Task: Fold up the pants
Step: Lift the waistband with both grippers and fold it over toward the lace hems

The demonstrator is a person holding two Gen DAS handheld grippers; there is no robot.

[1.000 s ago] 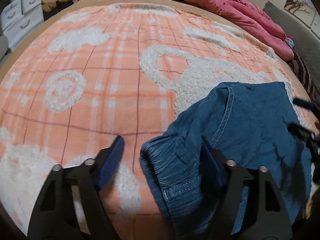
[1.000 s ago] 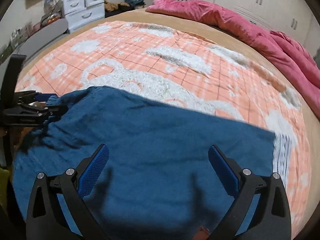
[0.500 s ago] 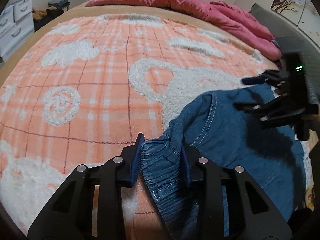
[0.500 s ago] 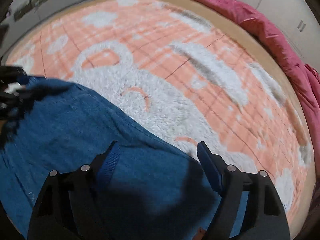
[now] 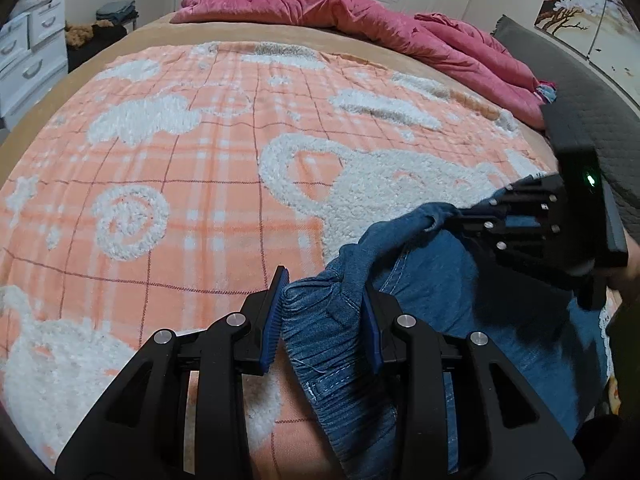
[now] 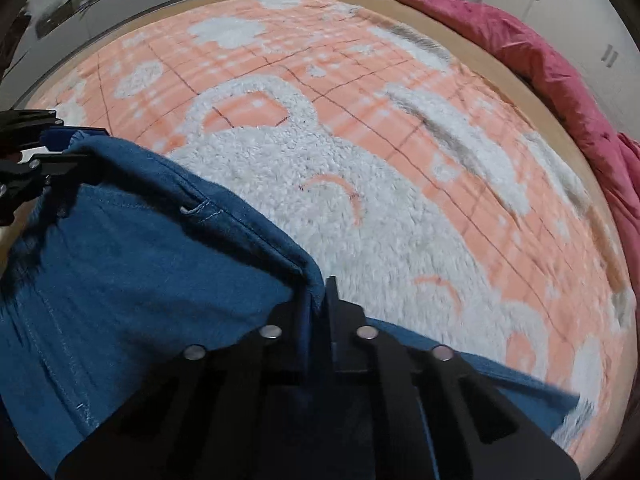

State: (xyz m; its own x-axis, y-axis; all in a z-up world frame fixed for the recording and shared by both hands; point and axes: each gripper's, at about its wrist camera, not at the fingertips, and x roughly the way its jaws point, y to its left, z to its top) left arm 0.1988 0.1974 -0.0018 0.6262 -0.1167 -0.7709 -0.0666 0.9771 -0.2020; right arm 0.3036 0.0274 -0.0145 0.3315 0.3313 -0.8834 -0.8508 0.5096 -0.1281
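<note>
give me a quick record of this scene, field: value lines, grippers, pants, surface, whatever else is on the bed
surface: bed with orange plaid blanket
pants: blue denim pants, bunched, not yet folded
left gripper: left gripper, shut on the ribbed waistband
right gripper: right gripper, shut on a pants edge
fabric state: lifted at both grips
other: pink duvet heaped at the far side
background: white drawers

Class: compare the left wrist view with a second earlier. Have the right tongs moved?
Yes. The right tongs have travelled from the picture's right edge inward across the blue pants, toward the white teapot shape on the blanket, and now pinch the fabric.
</note>
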